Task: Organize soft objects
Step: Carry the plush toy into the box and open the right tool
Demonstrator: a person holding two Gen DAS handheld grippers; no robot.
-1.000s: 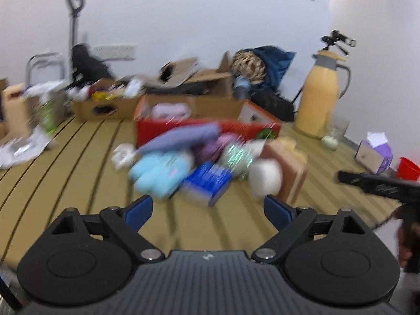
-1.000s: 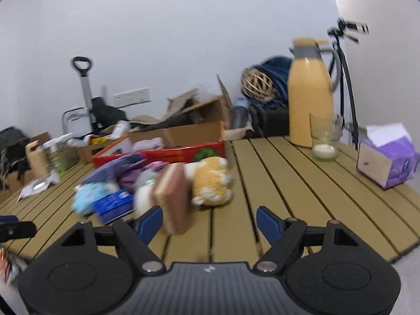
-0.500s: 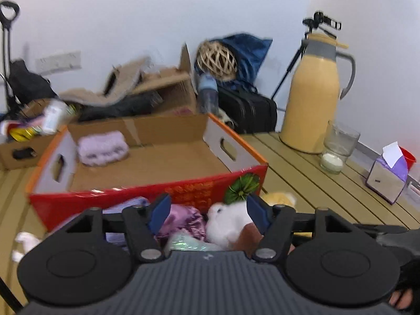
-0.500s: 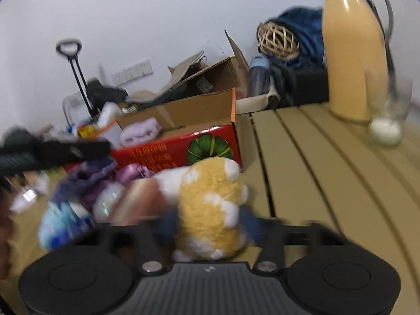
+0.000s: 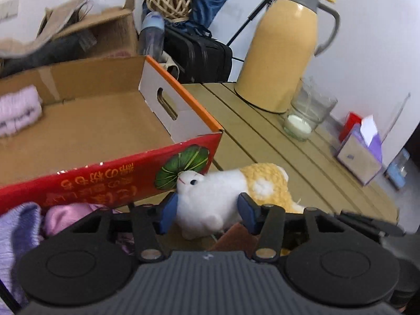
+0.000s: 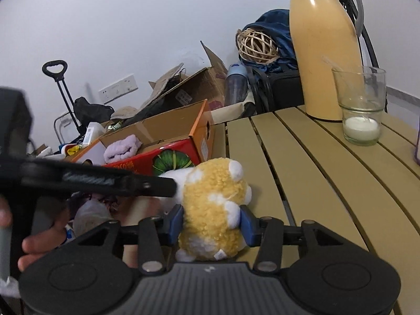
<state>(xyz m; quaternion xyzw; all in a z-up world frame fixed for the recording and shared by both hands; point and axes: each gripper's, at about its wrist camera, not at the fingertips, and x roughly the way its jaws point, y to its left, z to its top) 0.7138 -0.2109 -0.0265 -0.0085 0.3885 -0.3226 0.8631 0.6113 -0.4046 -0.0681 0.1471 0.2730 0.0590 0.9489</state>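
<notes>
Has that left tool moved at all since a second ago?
Yes. The left tool has come in close to the red box, which now fills its view, and has been closing on the plush toy.

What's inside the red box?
Inside the red box a folded lilac towel lies at its far left; the rest in view is bare cardboard floor. The near wall hides the floor right behind it.
</notes>
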